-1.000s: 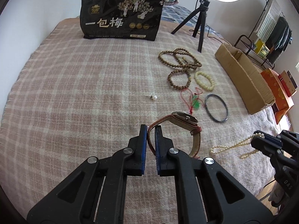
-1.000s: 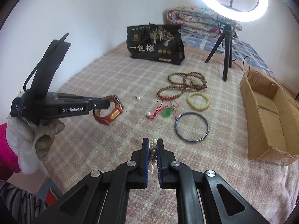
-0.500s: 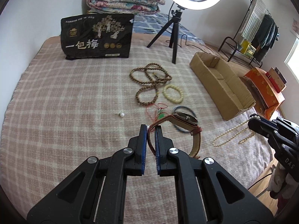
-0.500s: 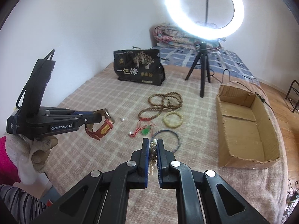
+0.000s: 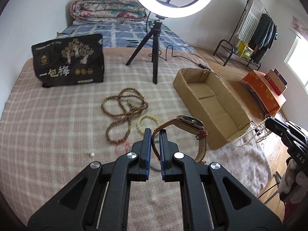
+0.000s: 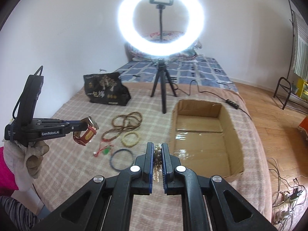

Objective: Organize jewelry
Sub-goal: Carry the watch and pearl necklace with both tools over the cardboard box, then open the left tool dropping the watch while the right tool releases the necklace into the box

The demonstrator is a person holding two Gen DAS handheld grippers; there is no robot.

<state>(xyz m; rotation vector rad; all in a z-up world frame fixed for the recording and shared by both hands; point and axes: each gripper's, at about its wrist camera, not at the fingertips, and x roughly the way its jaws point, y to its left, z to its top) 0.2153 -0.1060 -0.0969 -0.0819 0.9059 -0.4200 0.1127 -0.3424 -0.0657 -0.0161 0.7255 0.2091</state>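
**Both grippers lifted, watch and pearls carried toward the box**

On the left, a gloved hand (image 6: pixel 31 155) holds the left gripper (image 5: pixel 155 134), its blue pads pinched tight on the red strap of a wristwatch (image 5: pixel 189 124). The watch hangs clear of the checked blanket (image 5: pixel 57 125). A second ago it hung low over the blanket near the front; now it is higher and further in, close to the near end of the box.

Below it on the blanket lie a coil of brown prayer beads (image 6: pixel 123 124), a pale yellow bead bracelet (image 6: pixel 130 137), a red cord with a green pendant (image 6: pixel 105 149), a dark bangle (image 6: pixel 121 158) and one loose pearl (image 5: pixel 91 154). None of these has moved.

In the middle, a lit ring light (image 6: pixel 160 19) stands on its tripod, with a black printed bag (image 6: pixel 105 90) behind.

To the right, the open cardboard box (image 6: pixel 230 119) sits on the blanket, nothing visible inside it. The right gripper (image 6: pixel 157 151) is clamped on a pearl necklace (image 5: pixel 250 134), which dangles beside the box's near corner. It too has risen since the earlier view and come nearer the box.
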